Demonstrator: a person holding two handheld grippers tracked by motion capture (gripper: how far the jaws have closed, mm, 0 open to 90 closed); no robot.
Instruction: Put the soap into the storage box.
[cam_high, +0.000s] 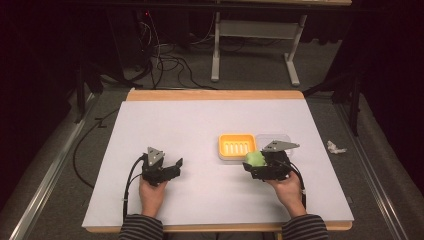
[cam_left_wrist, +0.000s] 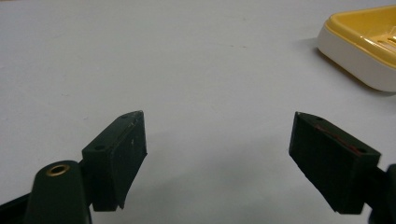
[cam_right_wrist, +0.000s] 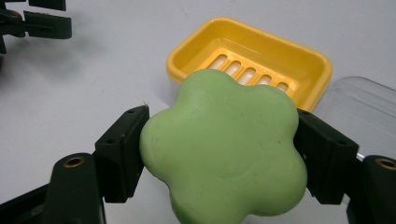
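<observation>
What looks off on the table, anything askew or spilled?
Nothing spilled or damaged. The clear lid lies off beside the yellow soap dish; the green soap is clamped in the right gripper. One crumpled white scrap lies on the floor.

This is looking like a lab or recording room set up for trials, not a home. Beyond the two hand-held grippers, a white sheet (cam_high: 200, 125) is covering a wooden table (cam_high: 215, 94), and past its far edge loose cables (cam_high: 165, 60) are trailing over grey carpet (cam_high: 250, 70). Black curtains (cam_high: 35, 75) are closing in both sides, and a bare metal desk frame (cam_high: 255, 30) is standing at the back.
</observation>
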